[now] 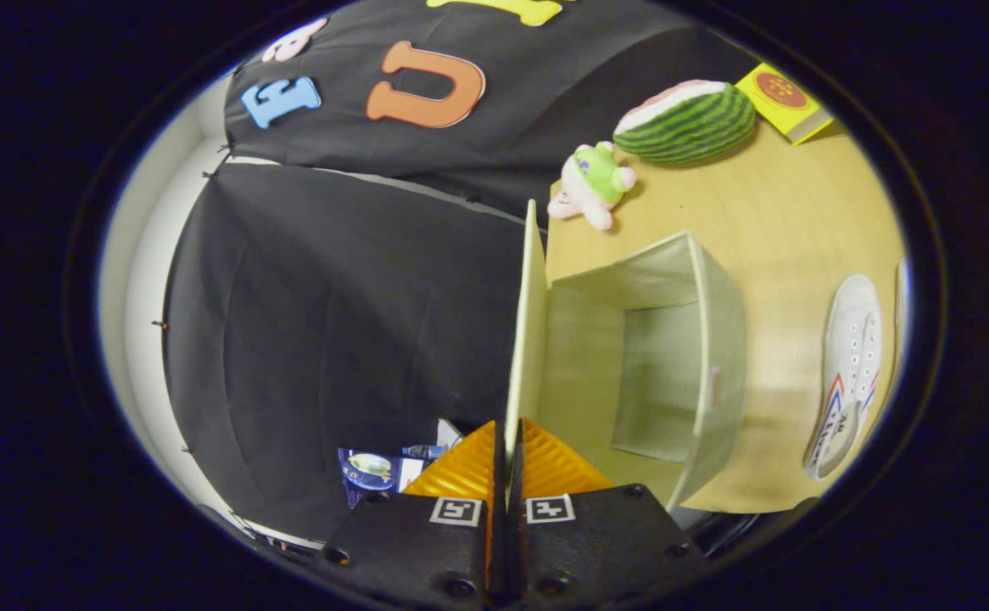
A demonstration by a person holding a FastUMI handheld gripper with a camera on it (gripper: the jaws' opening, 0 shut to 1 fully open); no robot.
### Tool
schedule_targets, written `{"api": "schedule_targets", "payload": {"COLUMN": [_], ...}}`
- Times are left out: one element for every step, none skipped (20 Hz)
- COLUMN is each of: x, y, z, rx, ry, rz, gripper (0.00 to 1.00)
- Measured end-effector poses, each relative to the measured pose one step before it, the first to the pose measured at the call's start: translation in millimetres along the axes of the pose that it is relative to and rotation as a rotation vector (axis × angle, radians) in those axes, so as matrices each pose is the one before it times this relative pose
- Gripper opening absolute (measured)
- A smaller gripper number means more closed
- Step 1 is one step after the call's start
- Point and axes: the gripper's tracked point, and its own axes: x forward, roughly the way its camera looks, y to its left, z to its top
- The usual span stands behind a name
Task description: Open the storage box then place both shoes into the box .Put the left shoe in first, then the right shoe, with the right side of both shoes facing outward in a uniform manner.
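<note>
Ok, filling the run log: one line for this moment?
step: opening box | gripper: shut on lid, lid raised | box: open, empty | shoe: on table, beside box

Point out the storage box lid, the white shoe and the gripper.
storage box lid (pixel 527 339), gripper view: middle of the raised lid panel, pinched between the fingers.
white shoe (pixel 849 365), gripper view: laced upper, on the table beside the box.
gripper (pixel 507 450), gripper view: between its fingertips, closed on the lid.

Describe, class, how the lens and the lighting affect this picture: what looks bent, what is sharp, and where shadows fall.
Gripper view: the fisheye lens bows the table edge and the box lid pinched by the shut gripper; the image is rolled sideways; the open box and the shoe look sharp; soft shadows lie under the watermelon toy and inside the box; no strong glare.
</note>
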Motion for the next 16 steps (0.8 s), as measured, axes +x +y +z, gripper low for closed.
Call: {"api": "schedule_targets", "payload": {"x": [10.42,8.60,10.64,11.79,13.67,13.07,10.83,4.95,9.20,-0.70,3.16,-1.49,-1.69,-6.52,-7.19,-9.63], "y": [14.84,14.47,14.72,13.07,11.61,10.20,9.89,8.34,6.28,3.17,0.21,-1.16,-8.49,-9.48,-10.40,-13.14], "z": [-0.49,-0.60,0.31,-0.52,-0.88,-4.33,-2.94,2.29,-0.94,1.84,2.06,0.49,2.68,4.50,2.87,1.41], "rx": [-0.02166,-0.02496,-0.02327,-0.02060,-0.01622,-0.01700,-0.01803,-0.02095,-0.01845,-0.01387,-0.01282,-0.01078,-0.01095,-0.02154,-0.03173,-0.03181], "ry": [0.00769,0.00854,0.00639,0.00715,0.00809,0.01357,0.00688,0.00551,0.00294,-0.00862,-0.00619,-0.01205,-0.01649,-0.01689,-0.02217,-0.02153], "rz": [0.00990,0.00951,0.00519,-0.00254,-0.00489,-0.00768,0.00573,0.00515,-0.00141,-0.00675,-0.01455,-0.01274,-0.04385,-0.04039,-0.03807,-0.04858], "gripper": [0.05,0.05,0.06,0.05,0.06,0.06,0.09,0.22,0.34,0.40,0.55,0.63,0.69,0.69,0.73,0.77]}}
